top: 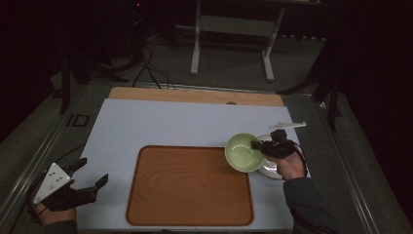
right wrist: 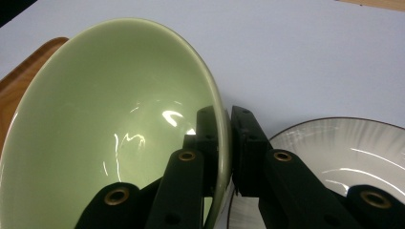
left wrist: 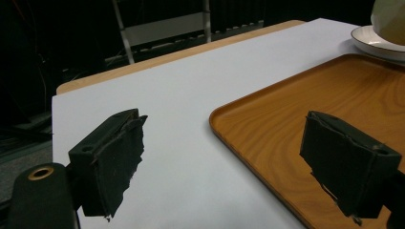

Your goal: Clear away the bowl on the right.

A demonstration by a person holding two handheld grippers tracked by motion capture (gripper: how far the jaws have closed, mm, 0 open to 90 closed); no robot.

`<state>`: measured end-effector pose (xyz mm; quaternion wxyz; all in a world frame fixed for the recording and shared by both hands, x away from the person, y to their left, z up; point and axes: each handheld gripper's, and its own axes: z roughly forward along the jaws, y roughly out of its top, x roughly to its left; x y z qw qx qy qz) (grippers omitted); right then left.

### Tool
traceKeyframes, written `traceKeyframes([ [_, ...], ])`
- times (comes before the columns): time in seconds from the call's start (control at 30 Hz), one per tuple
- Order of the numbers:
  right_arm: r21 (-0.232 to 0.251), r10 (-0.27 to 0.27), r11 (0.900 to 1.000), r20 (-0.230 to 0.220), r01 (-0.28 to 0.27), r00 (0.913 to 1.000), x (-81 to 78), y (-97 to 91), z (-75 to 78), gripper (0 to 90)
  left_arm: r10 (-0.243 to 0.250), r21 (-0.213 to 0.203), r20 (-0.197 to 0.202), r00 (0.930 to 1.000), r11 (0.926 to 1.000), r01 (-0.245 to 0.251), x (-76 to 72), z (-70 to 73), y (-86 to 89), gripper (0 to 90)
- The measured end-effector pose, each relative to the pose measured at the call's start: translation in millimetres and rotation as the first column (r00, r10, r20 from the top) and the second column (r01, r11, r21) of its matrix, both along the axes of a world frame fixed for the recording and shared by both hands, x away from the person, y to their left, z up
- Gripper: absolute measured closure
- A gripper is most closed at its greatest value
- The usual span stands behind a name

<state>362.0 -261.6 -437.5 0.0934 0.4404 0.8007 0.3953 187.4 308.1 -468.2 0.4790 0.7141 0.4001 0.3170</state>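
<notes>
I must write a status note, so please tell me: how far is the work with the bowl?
Done: the right gripper is shut on the rim of the green bowl and holds it tilted above the white plate. In hand: the bowl hangs at the right edge of the tray. Left, probably: setting it down on the tray, which is still bare. The left gripper waits open beside the tray.
</notes>
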Motion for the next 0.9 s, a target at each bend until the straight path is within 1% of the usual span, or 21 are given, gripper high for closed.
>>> traceKeyframes([
  [0.37,0.007,0.029,0.9996,0.000,-0.029,0.9996,-1.4,12.5,-1.1,82.6,0.000,0.000,0.002,1.0000,1.0000,0.000,-0.1,0.2,0.2,14.3],
  [0.6,0.003,0.048,0.9988,-0.001,-0.048,0.9988,-2.9,21.1,-1.5,82.6,0.000,0.001,0.001,1.0000,1.0000,0.000,0.0,0.2,0.1,14.3],
  [0.9,0.014,0.073,0.9972,-0.007,-0.073,0.9973,-1.3,36.5,-2.7,82.6,0.001,-0.002,0.004,1.0000,1.0000,-0.001,-0.4,0.5,0.8,14.3],
])
